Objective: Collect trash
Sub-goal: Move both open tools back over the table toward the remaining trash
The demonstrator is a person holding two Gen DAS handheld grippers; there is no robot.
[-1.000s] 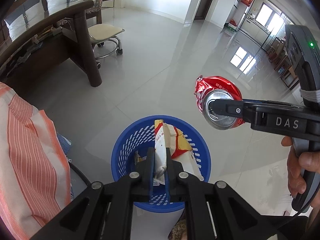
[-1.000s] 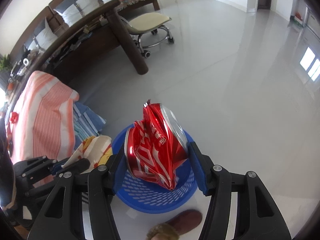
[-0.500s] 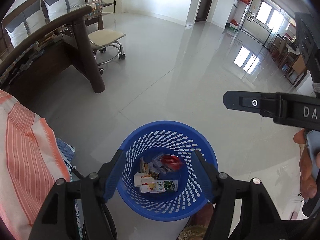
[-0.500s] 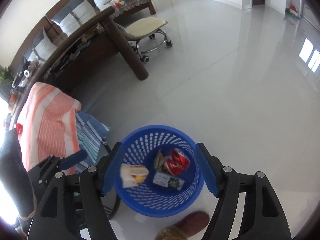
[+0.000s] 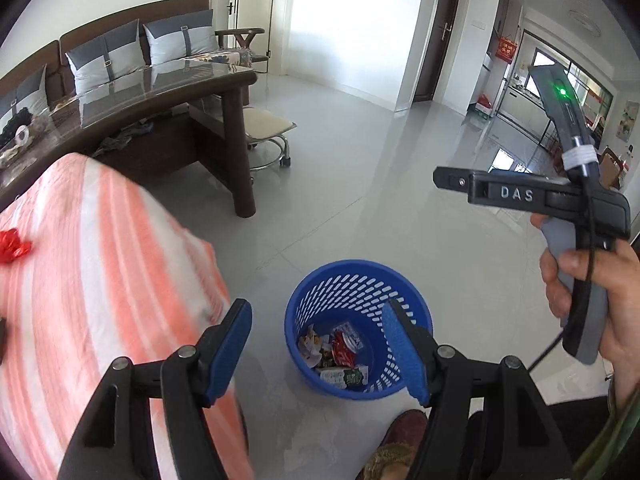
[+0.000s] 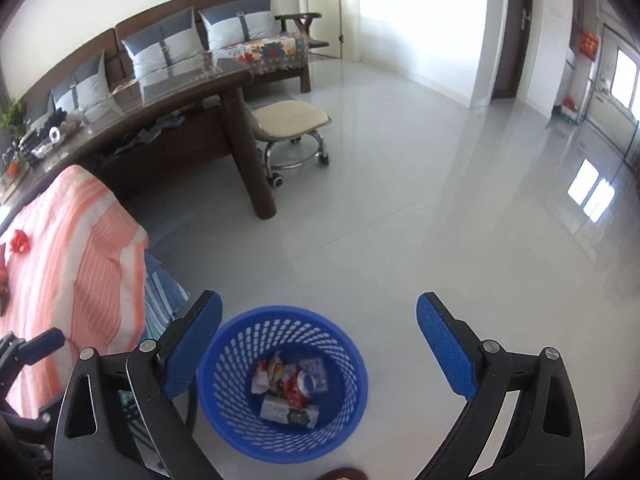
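A blue mesh waste basket stands on the grey floor; it also shows in the right wrist view. Inside lie a crushed red can, a green-and-white carton and wrappers; the can and carton show in the right wrist view too. My left gripper is open and empty above the basket. My right gripper is open and empty above it. The right gripper's body shows in the left wrist view, held by a hand.
An orange-striped cloth covers a surface at left, with a small red piece on it. A dark wooden table, a wheeled stool and a sofa stand behind. A slipper is near the basket.
Both grippers opened and dropped the carton and crushed can into the basket. Both then rose and tilted up, showing more of the room.
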